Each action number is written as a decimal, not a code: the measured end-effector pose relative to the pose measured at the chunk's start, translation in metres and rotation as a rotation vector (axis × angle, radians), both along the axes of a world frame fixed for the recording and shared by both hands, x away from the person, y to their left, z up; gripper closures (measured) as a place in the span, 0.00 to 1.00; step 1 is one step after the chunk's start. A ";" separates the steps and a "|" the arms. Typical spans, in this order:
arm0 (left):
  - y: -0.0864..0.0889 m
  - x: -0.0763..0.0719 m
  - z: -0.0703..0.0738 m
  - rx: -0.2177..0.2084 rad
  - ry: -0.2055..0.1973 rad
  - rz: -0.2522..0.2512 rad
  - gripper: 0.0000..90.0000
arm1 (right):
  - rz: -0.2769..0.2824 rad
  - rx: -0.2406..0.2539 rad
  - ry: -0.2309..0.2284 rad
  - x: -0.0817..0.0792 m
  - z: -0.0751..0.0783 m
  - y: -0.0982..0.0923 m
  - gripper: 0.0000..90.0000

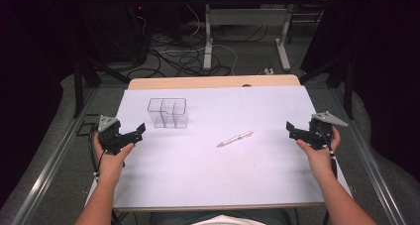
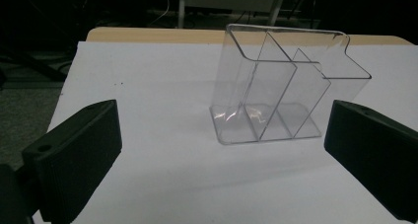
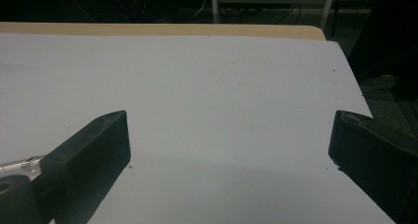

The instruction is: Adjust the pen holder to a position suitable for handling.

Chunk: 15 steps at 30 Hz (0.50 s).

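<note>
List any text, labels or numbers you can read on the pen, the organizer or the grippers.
None can be read.
Pen: too small to show any print.
Clear organizer: plain, no label.
Left gripper and right gripper: black jaws, no markings seen.
White table cover: blank.

Both grippers black: left gripper, right gripper, each topped by a grey triangular plate. Jaws are blocky with ribbed inner faces. Forearms bare, no sleeves.
</note>
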<state>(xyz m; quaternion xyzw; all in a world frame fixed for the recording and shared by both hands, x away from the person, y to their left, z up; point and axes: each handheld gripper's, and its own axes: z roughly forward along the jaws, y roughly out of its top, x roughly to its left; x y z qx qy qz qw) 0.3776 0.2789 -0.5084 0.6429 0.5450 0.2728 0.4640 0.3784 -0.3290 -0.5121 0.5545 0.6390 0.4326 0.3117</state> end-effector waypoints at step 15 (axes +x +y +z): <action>-0.007 -0.004 0.017 -0.033 0.027 0.036 0.27 | -0.026 0.004 0.027 -0.001 -0.006 0.001 0.07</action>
